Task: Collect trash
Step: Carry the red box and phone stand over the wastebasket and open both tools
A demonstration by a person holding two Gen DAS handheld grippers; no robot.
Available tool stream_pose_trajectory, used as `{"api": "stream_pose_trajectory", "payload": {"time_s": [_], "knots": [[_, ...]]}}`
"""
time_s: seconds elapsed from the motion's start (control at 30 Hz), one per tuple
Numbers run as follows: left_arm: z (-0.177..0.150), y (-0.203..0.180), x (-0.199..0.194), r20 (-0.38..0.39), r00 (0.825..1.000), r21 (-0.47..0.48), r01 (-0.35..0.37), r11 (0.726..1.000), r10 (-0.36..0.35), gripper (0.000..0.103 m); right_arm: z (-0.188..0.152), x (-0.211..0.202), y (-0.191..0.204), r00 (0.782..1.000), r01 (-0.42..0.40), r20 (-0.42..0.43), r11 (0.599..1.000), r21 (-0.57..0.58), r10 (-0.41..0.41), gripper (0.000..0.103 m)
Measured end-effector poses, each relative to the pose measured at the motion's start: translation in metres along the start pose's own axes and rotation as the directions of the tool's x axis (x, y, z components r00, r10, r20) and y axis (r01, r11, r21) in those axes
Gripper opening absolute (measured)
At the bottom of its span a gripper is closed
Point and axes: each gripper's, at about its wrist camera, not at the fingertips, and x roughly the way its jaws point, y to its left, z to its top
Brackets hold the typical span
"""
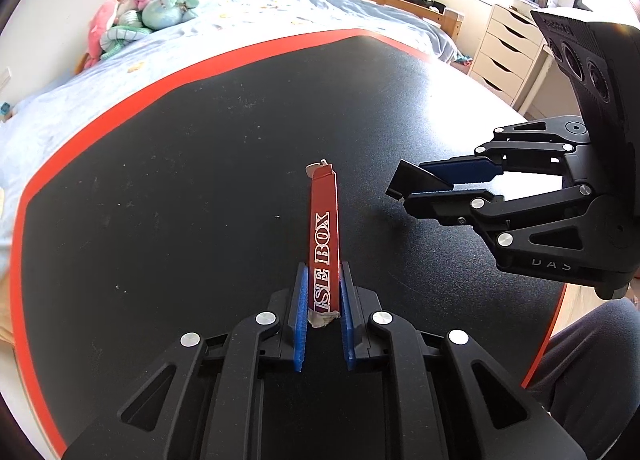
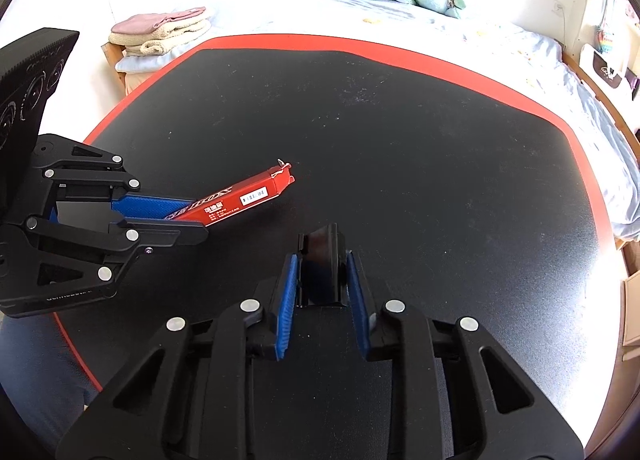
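Looking along the left claw, a red box is pinched above the black, red-edged desk; a bed lies beyond. From the right wrist, the right claw grips a black piece near the box.

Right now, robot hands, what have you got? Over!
Left gripper jaws shut on long red cardboard box. Right gripper jaws shut on small black plastic piece. Both held over black red-edged table; nothing in the way.

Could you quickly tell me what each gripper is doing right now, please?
Left gripper: shut on the red box.
Right gripper: shut on a black piece.
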Motion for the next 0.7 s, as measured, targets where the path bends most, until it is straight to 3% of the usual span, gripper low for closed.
{"api": "stream_pose_trajectory", "payload": {"time_s": [0.3,0.7], "knots": [[-0.011,-0.022,-0.044,0.034,0.999,0.000,0.008,1.000,-0.008,0.014,-0.018,-0.056,0.016,0.999,0.004,0.047,0.999,0.033,-0.005,0.025],[-0.045,-0.060,-0.107,0.078,0.997,0.021,0.021,1.000,-0.022,0.014,-0.066,-0.139,0.040,0.995,0.019,0.099,0.998,0.061,-0.025,0.025]]}}
